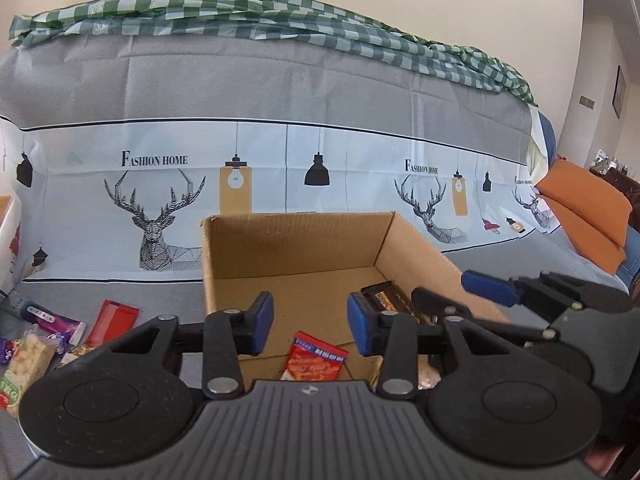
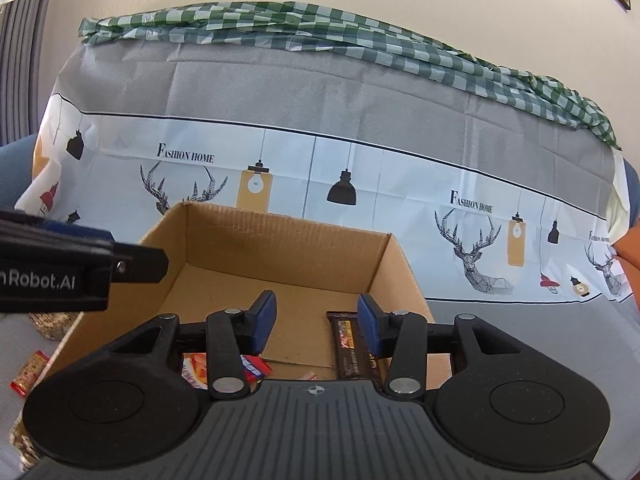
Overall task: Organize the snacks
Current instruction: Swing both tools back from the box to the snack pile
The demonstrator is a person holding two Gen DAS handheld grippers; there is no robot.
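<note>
The left gripper [image 1: 310, 330] is hovering over the near edge of the open brown cardboard box [image 1: 288, 244], its blue-padded fingers [image 1: 262, 328] standing apart with nothing between them. The right gripper [image 2: 316, 326] is hanging over the same box [image 2: 280, 248] from the other side, its blue pads [image 2: 368, 328] likewise spread and holding nothing.

Inside the box, a red printed snack packet [image 1: 316, 360] is lying on the floor near the front wall, directly below the left gripper's gap. A dark brown chocolate bar wrapper [image 2: 352, 344] is lying along the right inner wall, partly hidden behind the right gripper's right finger. The right wrist view is also showing an orange-and-red packet [image 2: 194, 366] at the front left of the box floor, partly covered by the gripper's linkage.

The left wrist view alone is showing snacks outside the box on the grey cloth-covered surface [image 1: 120, 292]: a flat red wrapper [image 1: 114, 318], a purple tube-shaped packet [image 1: 50, 318] and a pale cereal bar in clear wrap [image 1: 28, 360]. The right wrist view alone is showing a small red-and-gold candy wrapper [image 2: 30, 372] left of the box. Each view is catching the other gripper at its edge. Behind the box, a grey-and-white printed cover with deer heads [image 1: 156, 224] is draping the furniture.
</note>
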